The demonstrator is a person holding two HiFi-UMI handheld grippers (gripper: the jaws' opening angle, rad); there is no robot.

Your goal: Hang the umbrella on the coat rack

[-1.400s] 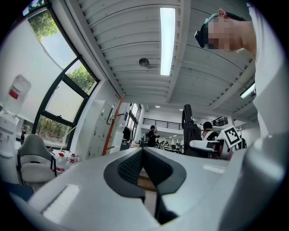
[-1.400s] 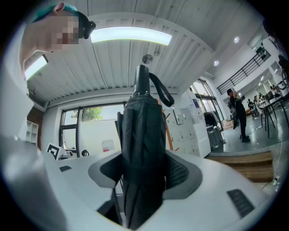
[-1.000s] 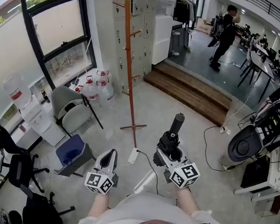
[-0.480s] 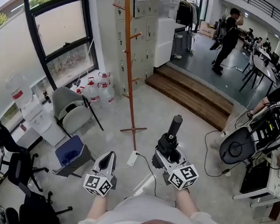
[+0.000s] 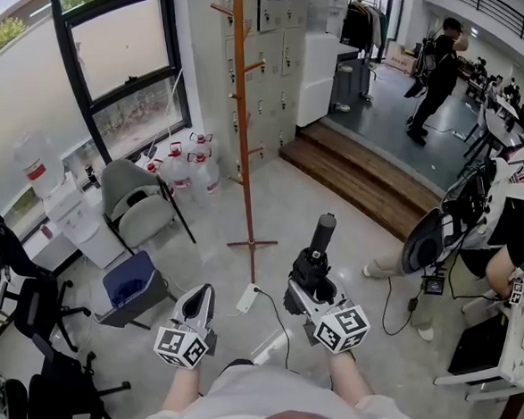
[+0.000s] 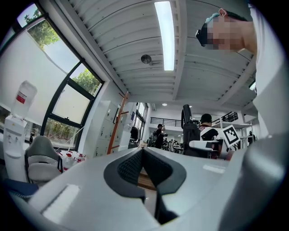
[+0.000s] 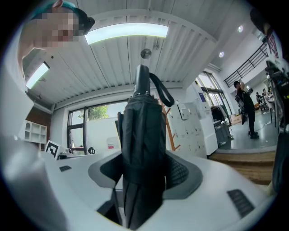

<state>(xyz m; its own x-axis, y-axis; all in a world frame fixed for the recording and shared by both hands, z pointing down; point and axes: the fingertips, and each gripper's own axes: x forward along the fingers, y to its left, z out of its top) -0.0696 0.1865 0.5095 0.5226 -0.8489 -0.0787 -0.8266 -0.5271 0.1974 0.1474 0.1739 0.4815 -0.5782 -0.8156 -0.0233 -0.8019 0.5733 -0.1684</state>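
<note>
The wooden coat rack (image 5: 244, 125) stands on the floor ahead, its pegs bare; it also shows in the left gripper view (image 6: 118, 125) and behind the umbrella (image 7: 171, 131). A folded black umbrella (image 5: 316, 252) stands upright in my right gripper (image 5: 309, 286), handle end up with its strap loop hanging (image 7: 142, 135). The right gripper (image 7: 144, 173) is shut on the umbrella's body. My left gripper (image 5: 199, 298) is level beside it, holding nothing, its pads (image 6: 135, 164) meeting at the tips. Both are still well short of the rack.
A power strip (image 5: 248, 295) with a cable lies on the floor between me and the rack's base (image 5: 252, 243). Chairs (image 5: 136, 204), a blue bin (image 5: 130, 278) and water jugs (image 5: 185, 165) stand left. A wooden step (image 5: 358, 175) and a seated person (image 5: 505, 223) are right.
Both grippers have moved a little forward toward the rack, the umbrella still held. A seated person has come into view at the right.
</note>
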